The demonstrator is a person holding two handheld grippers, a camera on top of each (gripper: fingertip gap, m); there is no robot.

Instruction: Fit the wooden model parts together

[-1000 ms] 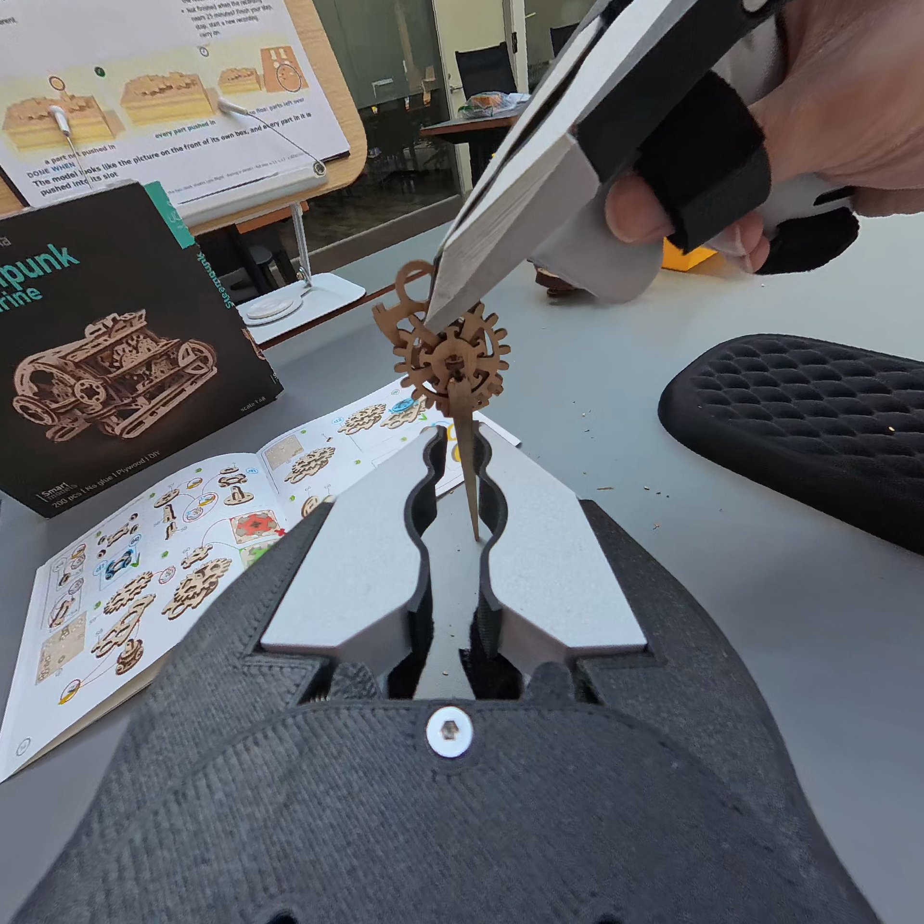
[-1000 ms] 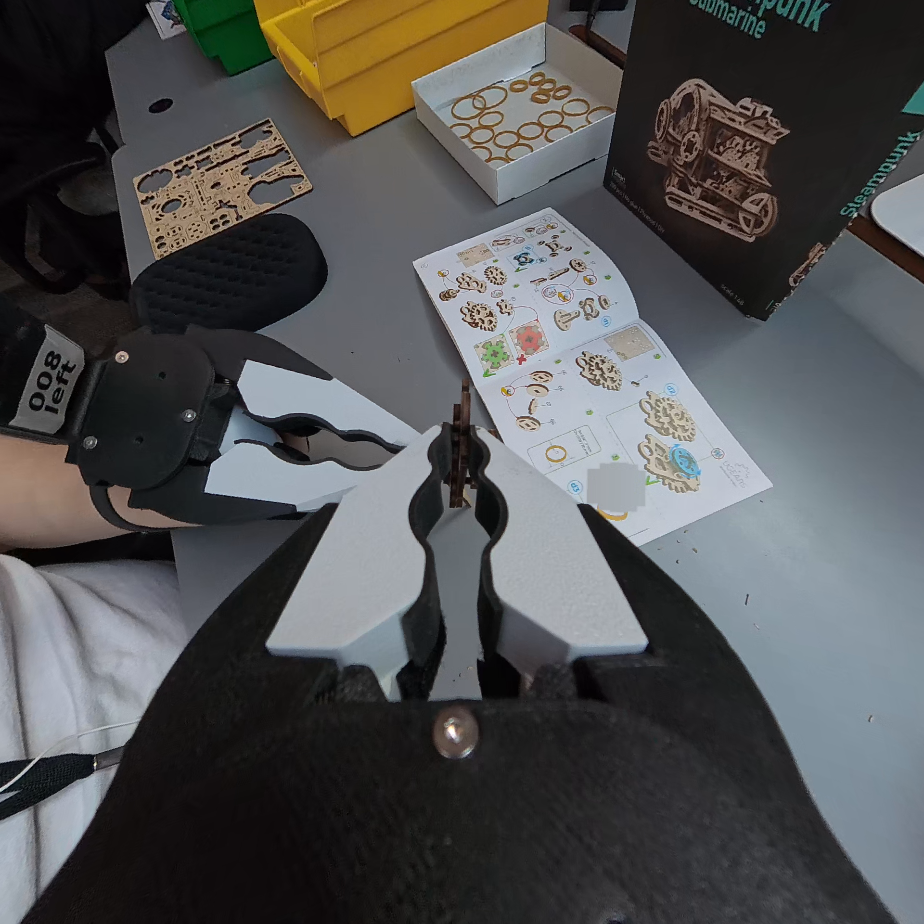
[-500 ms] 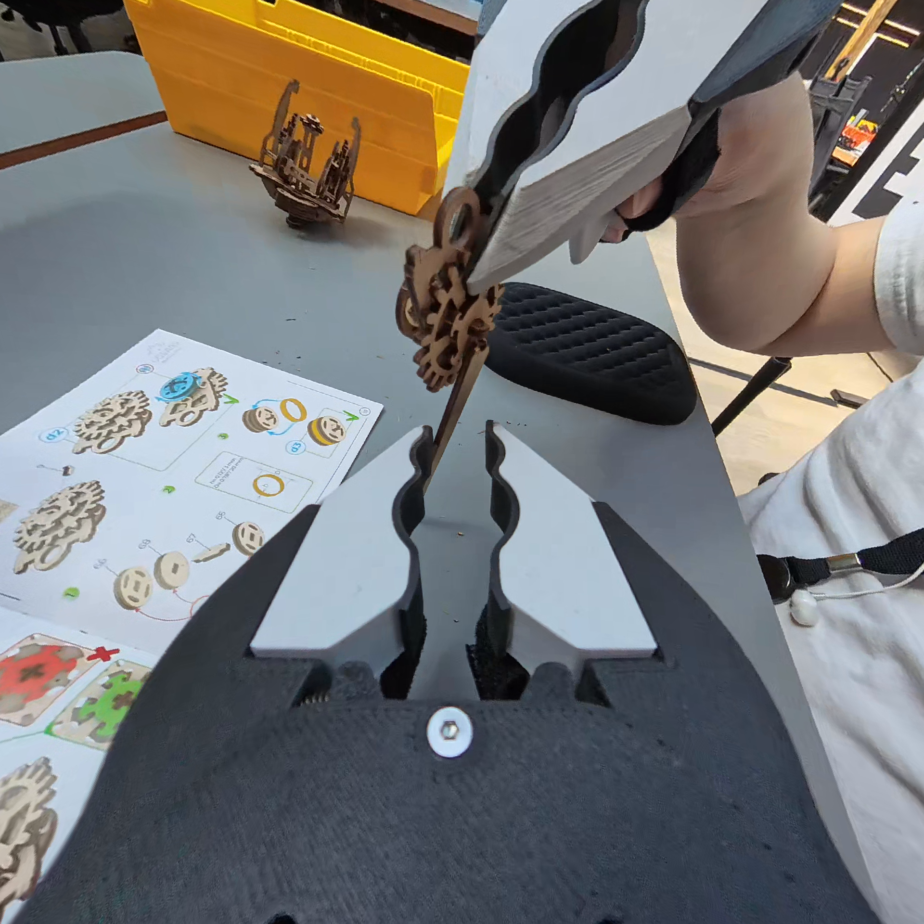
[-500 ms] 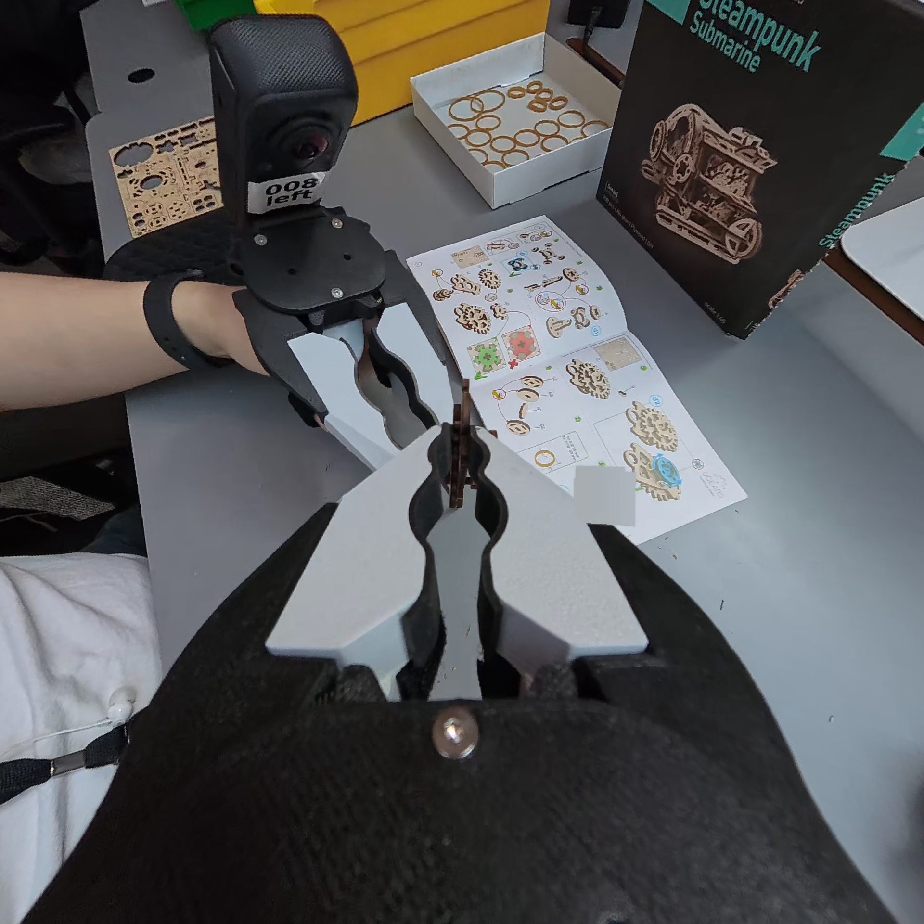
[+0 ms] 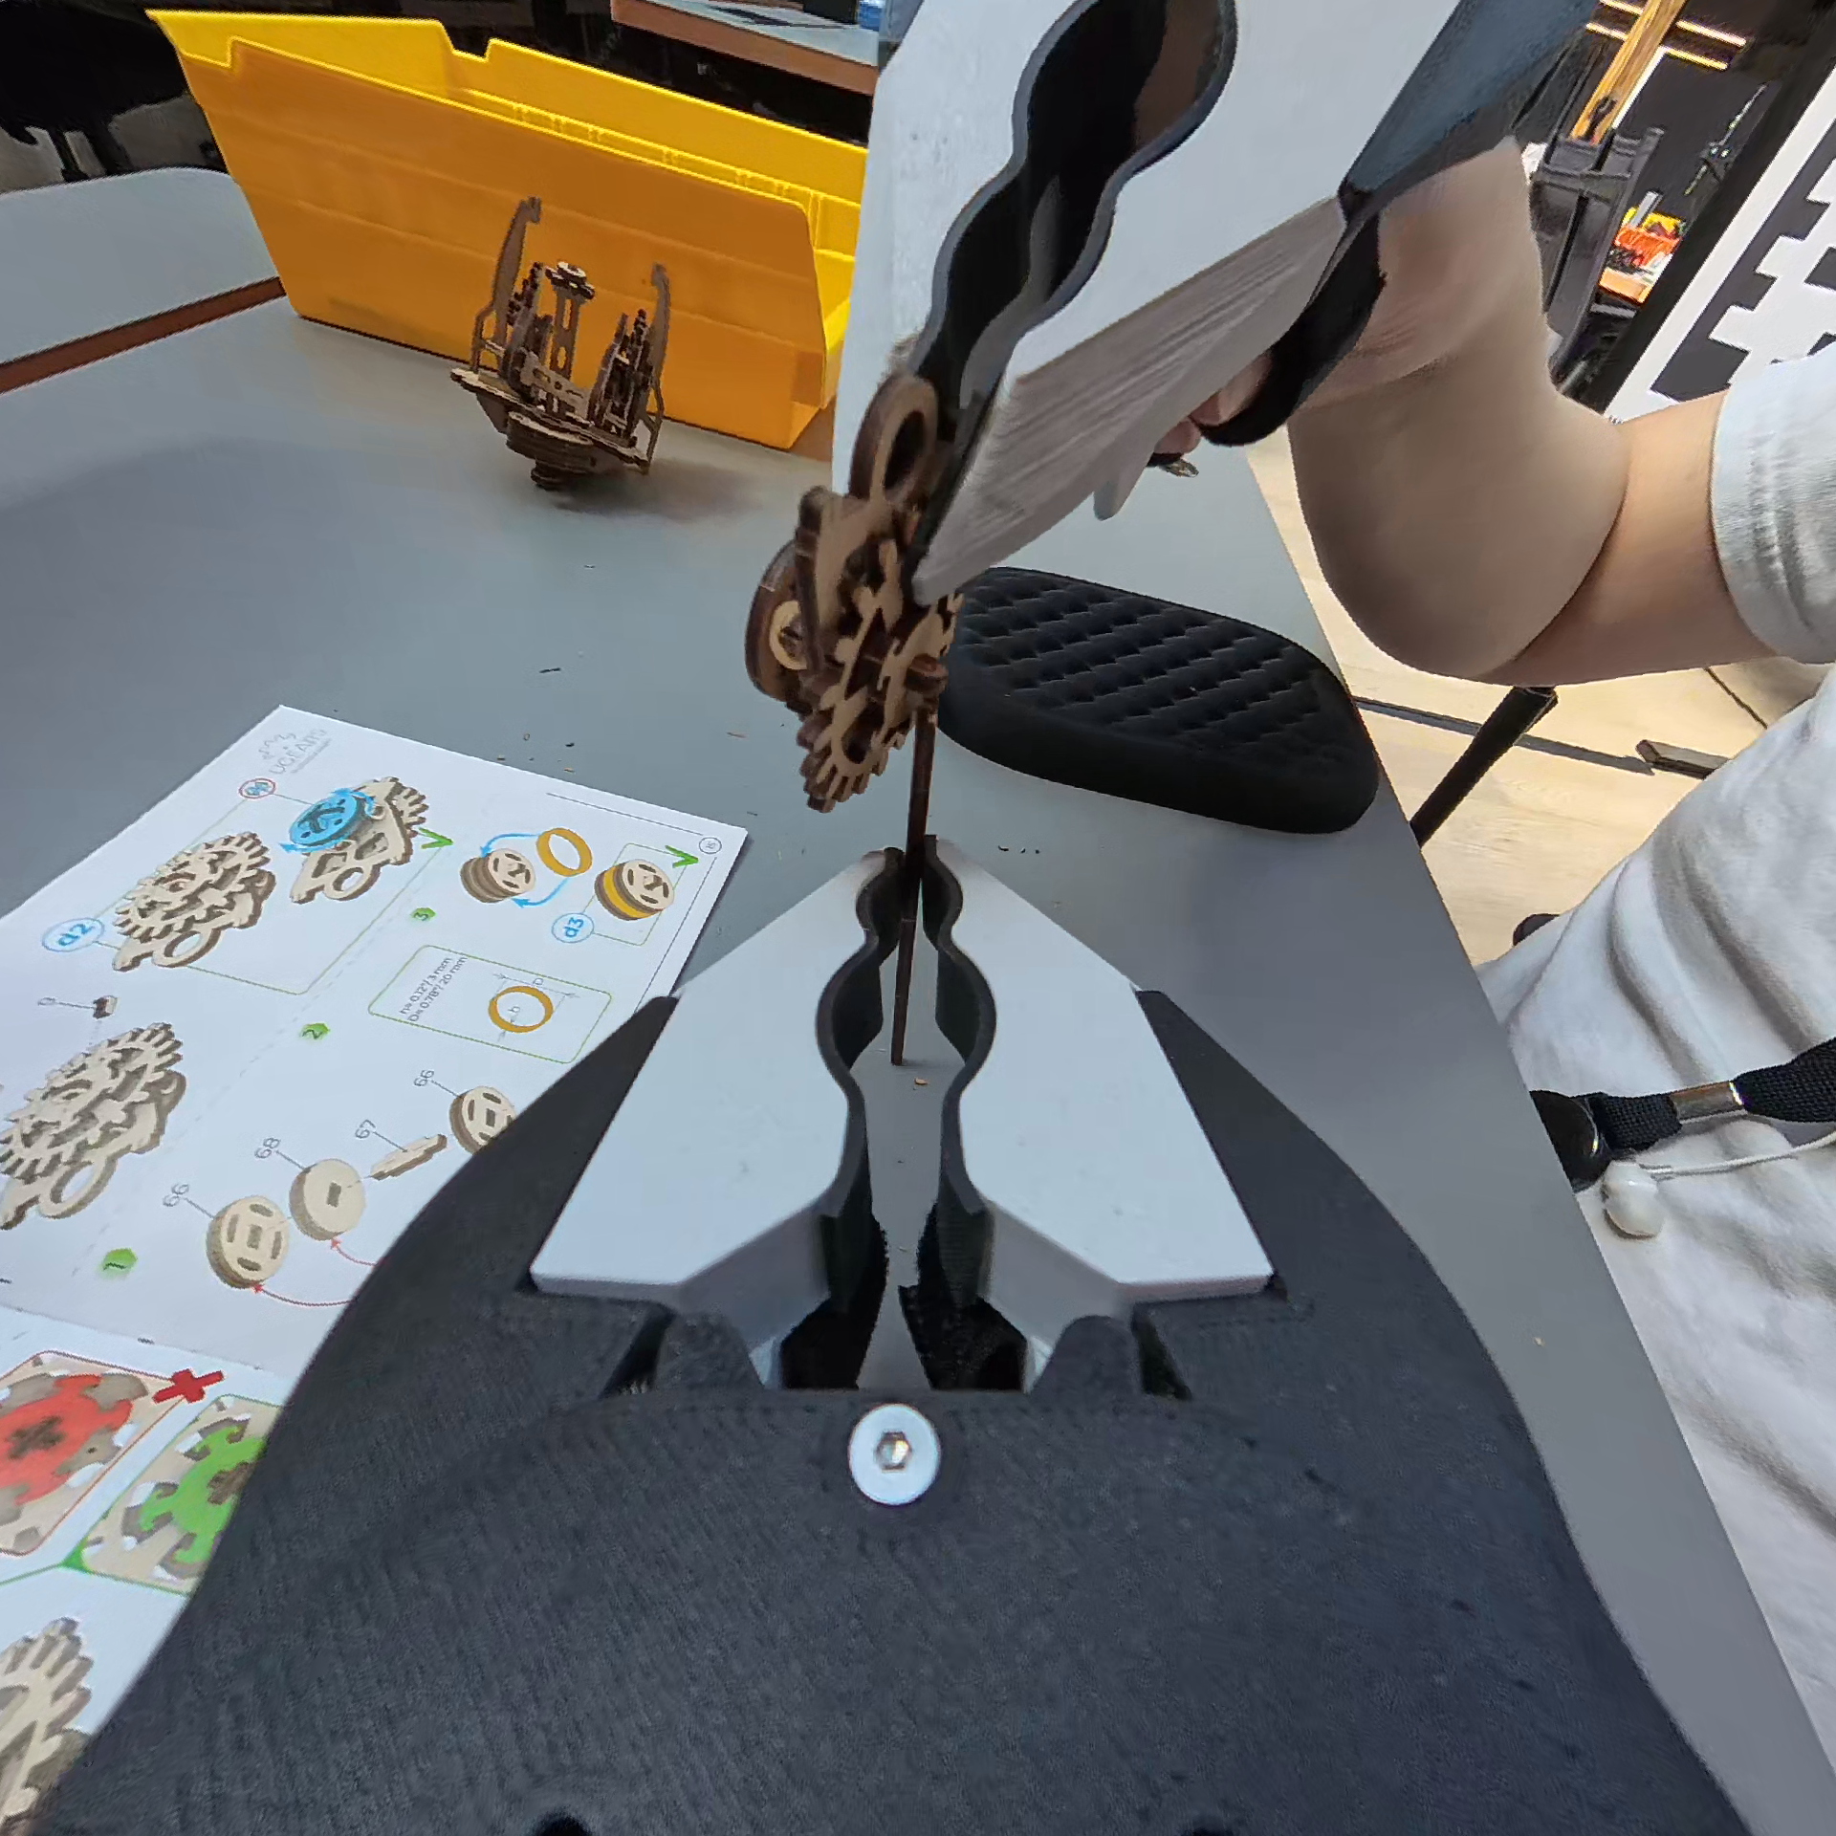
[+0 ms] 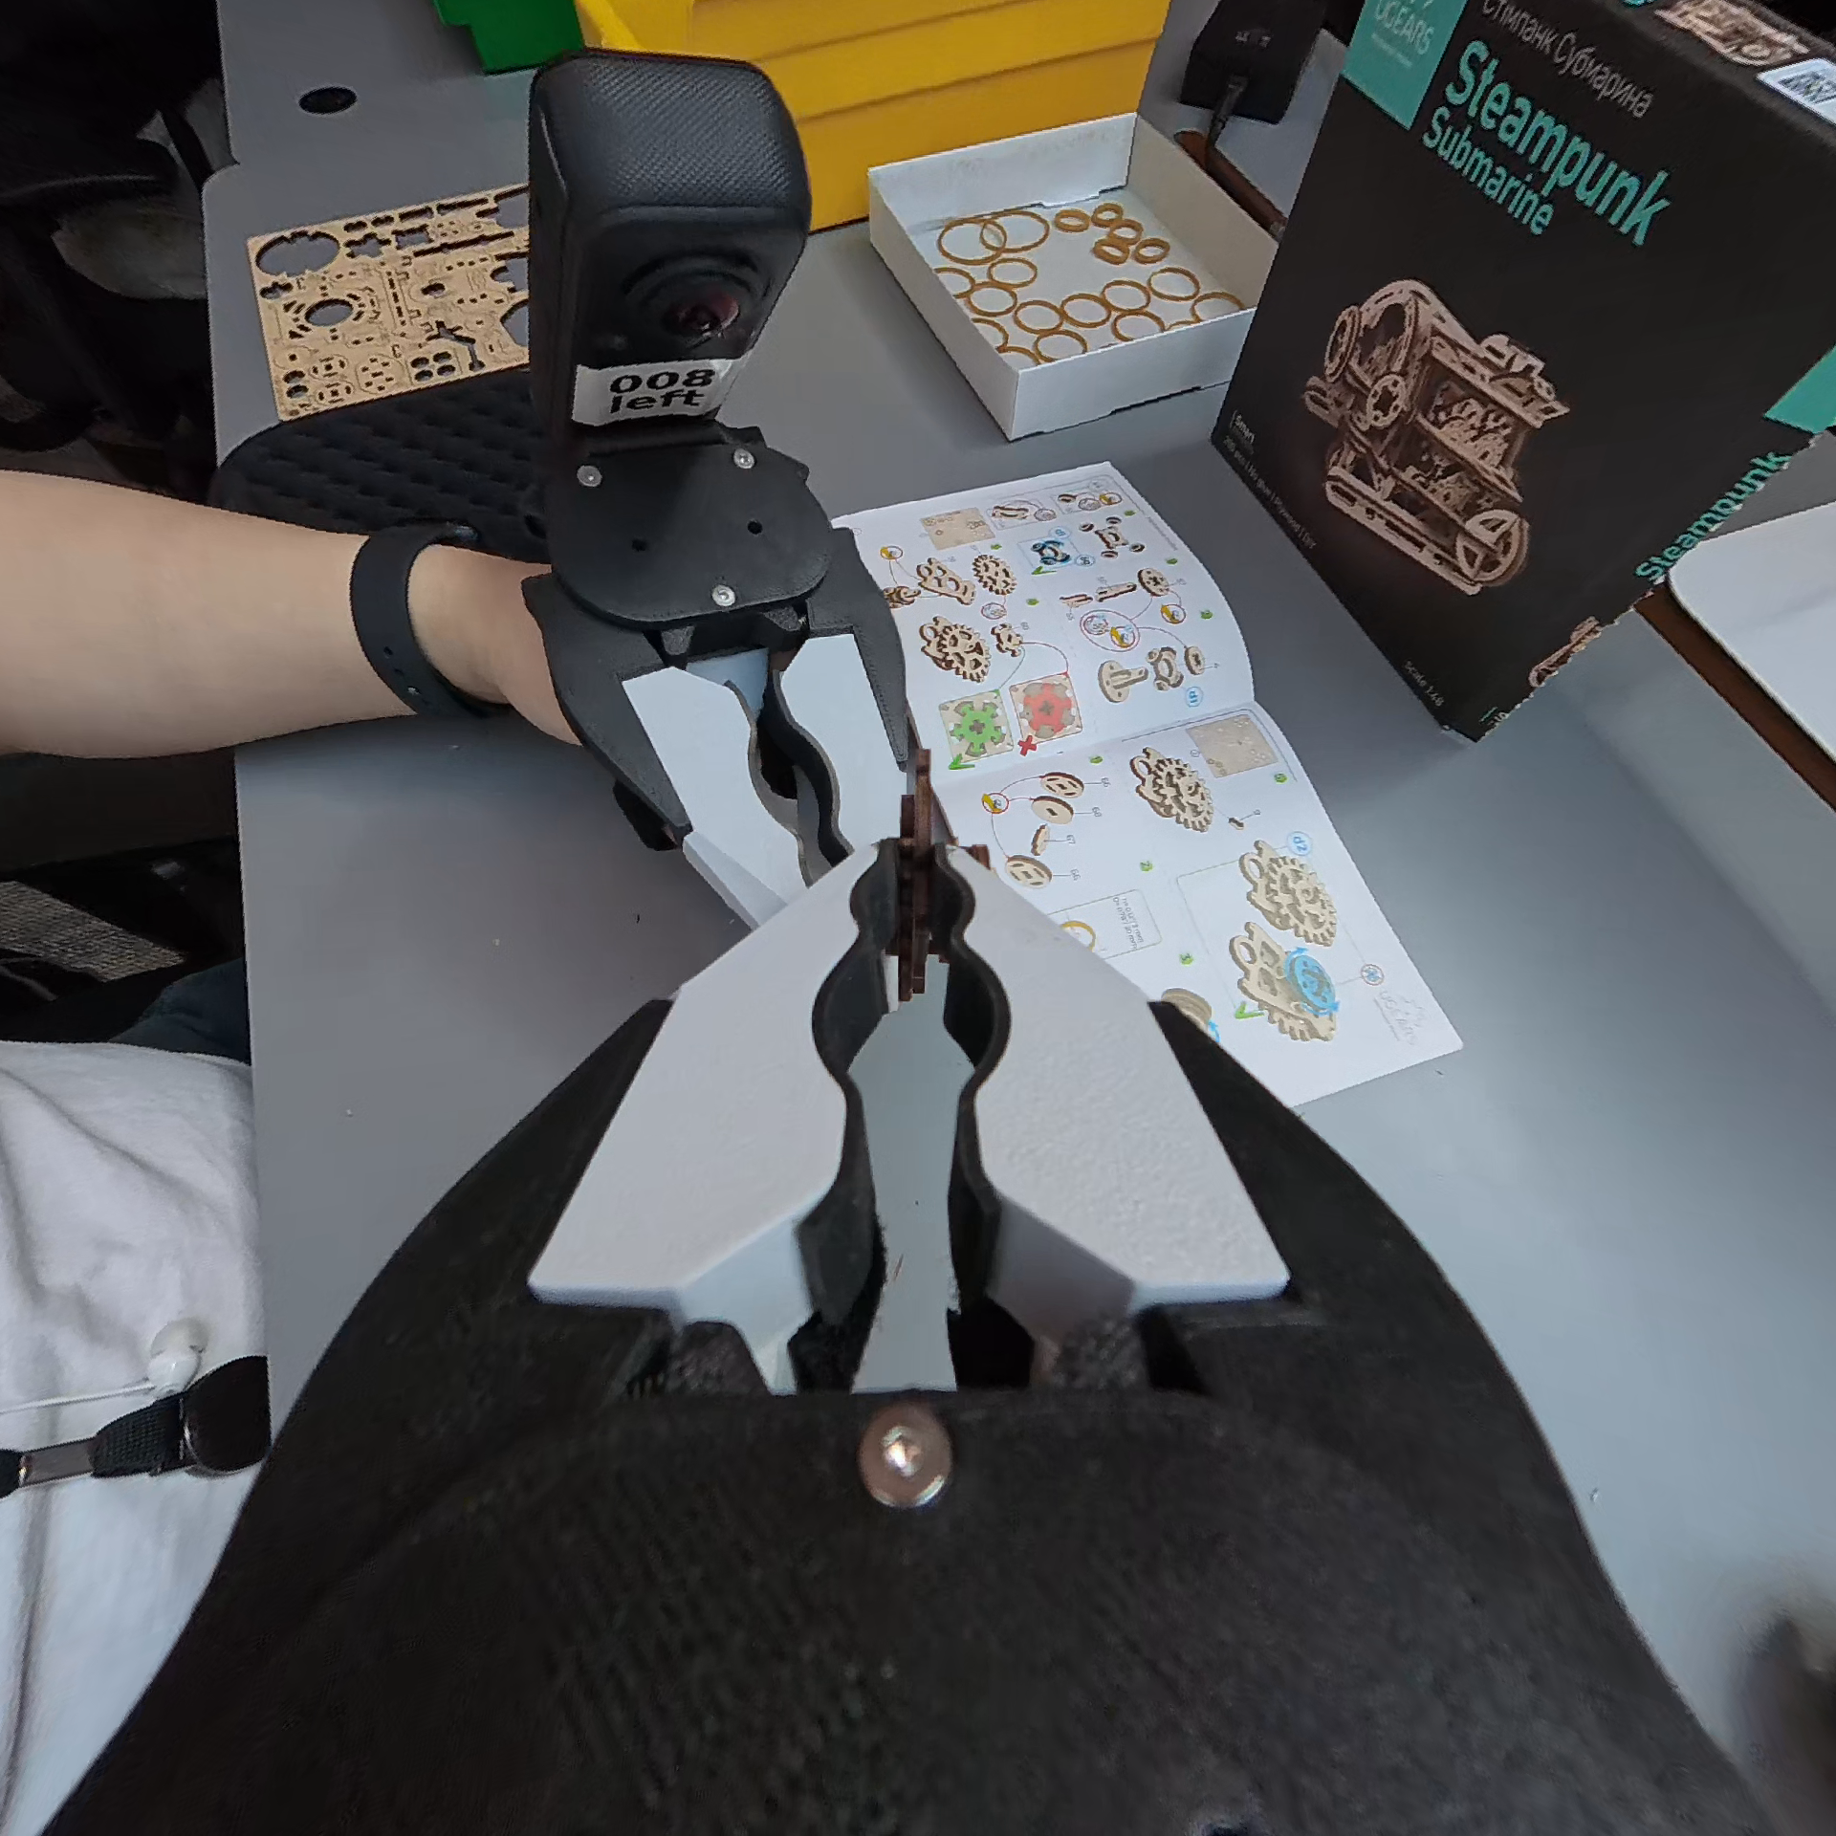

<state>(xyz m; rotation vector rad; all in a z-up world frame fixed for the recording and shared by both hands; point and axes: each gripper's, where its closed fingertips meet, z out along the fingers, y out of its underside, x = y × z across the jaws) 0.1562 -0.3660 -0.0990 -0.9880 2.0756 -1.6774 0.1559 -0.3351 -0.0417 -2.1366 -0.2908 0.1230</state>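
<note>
Tan-and-brown gear piece (image 5: 854, 636), pale grey claw fingers (image 5: 1083, 1123), yellow bin (image 5: 517, 189), black honeycomb-textured pad (image 5: 1143, 695), grey table (image 5: 298, 576).

Booklet (image 6: 1143, 795) lies mid-table; box (image 6: 1520, 378) right of it, ring tray (image 6: 1053, 298) behind, perhaps touching neither.

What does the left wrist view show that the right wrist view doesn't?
Only the left wrist view shows a partly built wooden model standing before a yellow bin, and the thin wooden stick hanging below the gear assembly into the left tongs.

Only the right wrist view shows the black kit box, a white tray of rings, and a punched wooden sheet.

Both show the grey table, the open instruction booklet, a black pad, and the right tongs clamped on the gear assembly.
</note>
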